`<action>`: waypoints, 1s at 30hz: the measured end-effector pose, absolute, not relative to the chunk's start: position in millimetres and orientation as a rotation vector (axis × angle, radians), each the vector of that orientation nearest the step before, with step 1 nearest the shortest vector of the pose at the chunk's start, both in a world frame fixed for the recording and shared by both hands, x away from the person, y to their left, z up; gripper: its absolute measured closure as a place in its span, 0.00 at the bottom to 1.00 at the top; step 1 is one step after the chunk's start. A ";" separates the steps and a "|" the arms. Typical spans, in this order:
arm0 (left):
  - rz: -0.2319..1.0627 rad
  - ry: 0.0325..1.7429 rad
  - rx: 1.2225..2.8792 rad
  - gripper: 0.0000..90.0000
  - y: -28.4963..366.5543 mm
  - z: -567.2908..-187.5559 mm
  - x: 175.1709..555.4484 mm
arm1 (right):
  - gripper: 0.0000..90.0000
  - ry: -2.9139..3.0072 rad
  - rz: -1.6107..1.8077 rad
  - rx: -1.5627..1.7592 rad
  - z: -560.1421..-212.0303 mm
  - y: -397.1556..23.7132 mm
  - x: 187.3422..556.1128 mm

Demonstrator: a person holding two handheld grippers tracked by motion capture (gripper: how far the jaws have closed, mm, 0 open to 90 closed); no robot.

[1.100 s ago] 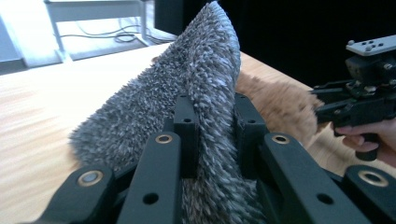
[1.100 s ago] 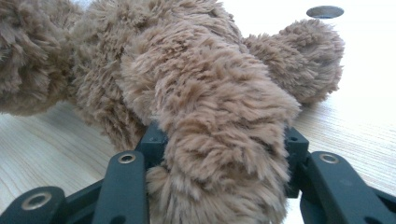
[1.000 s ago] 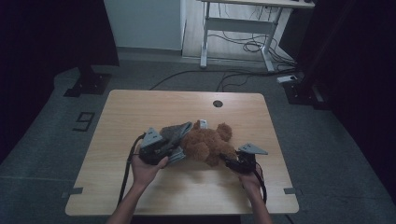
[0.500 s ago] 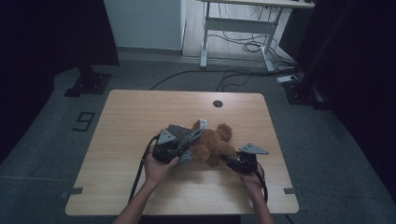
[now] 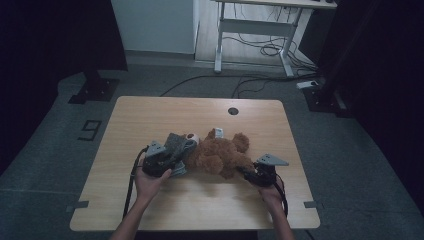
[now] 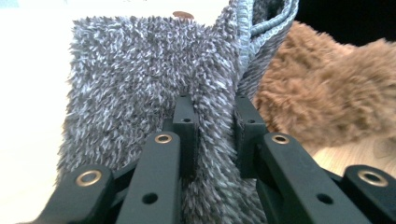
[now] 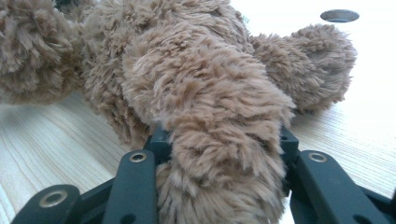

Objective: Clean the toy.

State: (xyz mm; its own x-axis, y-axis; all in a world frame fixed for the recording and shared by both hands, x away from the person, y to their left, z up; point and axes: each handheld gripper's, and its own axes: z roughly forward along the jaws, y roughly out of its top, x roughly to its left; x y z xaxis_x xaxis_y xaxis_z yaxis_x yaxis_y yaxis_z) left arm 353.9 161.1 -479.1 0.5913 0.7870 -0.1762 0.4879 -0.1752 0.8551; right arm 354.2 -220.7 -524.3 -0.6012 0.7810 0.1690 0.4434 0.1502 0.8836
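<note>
As left hand-held gripper (image 5: 167,162) lowered, grey cloth (image 5: 177,145) now beside teddy bear (image 5: 220,155)

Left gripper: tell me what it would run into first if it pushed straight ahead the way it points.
Nothing new: the left gripper is already clamped on the grey fuzzy cloth. Pushed further, it would probably bunch that cloth toward the brown teddy bear beside it, though depth is hard to judge.

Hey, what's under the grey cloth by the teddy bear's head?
The grey cloth drapes over the teddy bear at its head end, with the table beneath. The head is mostly covered, so its face cannot be seen.
</note>
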 end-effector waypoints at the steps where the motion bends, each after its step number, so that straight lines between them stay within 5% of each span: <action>1: 0.378 1.035 1.830 0.83 161.1 -479.1 353.9 | 0.64 2.104 1.433 1.178 -524.3 -220.7 354.2; 10: 0.358 1.097 1.807 0.83 177.7 -490.0 353.7 | 0.49 2.099 1.406 1.253 -523.4 -222.5 347.8; 22: 0.375 1.102 1.768 0.84 185.6 -480.2 348.4 | 0.62 2.126 1.432 1.235 -525.6 -230.3 347.8; 30: 0.395 0.959 1.780 0.84 146.5 -436.5 352.4 | 0.63 2.134 1.427 1.213 -525.4 -230.8 347.4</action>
State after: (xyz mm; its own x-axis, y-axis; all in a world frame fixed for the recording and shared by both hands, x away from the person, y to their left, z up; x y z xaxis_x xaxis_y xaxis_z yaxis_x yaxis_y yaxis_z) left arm 352.4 146.5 -436.5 0.6274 0.7604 -0.1678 0.4221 -0.1510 0.8939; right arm 347.4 -230.8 -525.4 -0.5977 0.7775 0.1955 0.4778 0.1496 0.8656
